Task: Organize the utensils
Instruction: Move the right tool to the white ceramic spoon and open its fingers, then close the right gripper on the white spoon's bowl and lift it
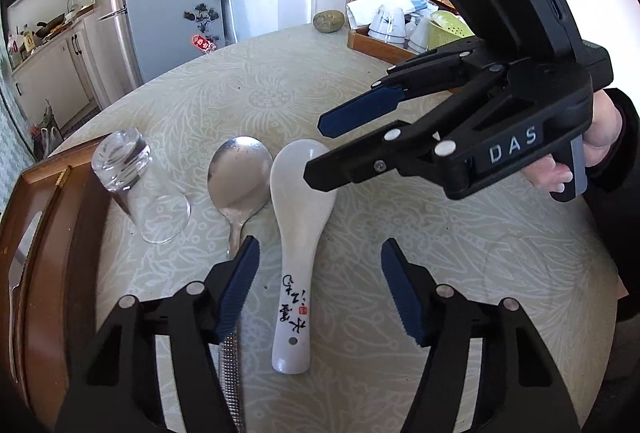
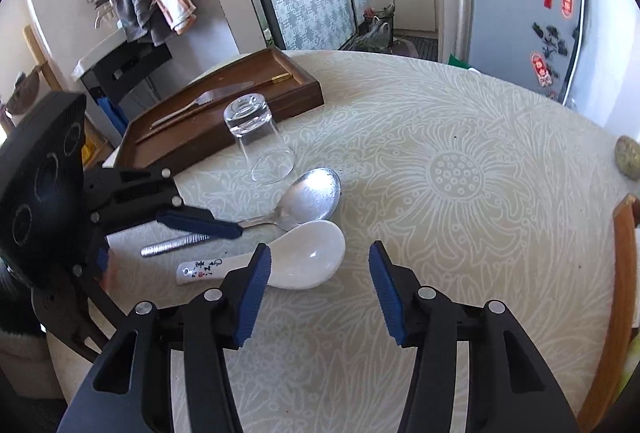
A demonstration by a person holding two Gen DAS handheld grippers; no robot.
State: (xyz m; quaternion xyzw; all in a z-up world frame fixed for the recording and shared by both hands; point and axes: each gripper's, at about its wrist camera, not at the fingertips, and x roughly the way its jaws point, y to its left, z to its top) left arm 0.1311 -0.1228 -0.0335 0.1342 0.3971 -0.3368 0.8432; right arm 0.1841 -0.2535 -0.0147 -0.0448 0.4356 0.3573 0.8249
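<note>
Soft daylight is filling both views; glare is glinting off the metal spoon (image 1: 239, 169) and glass (image 2: 258, 137), and fisheye distortion is bending and darkening the edges.

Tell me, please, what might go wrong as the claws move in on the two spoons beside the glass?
The upturned glass stands right beside the metal spoon, so a sideways claw could topple it. The white ceramic spoon lies close against the metal one; the open left claw straddling its handle may nudge both. The open right claw hovers over the same bowl end, so the two claws might collide.
</note>
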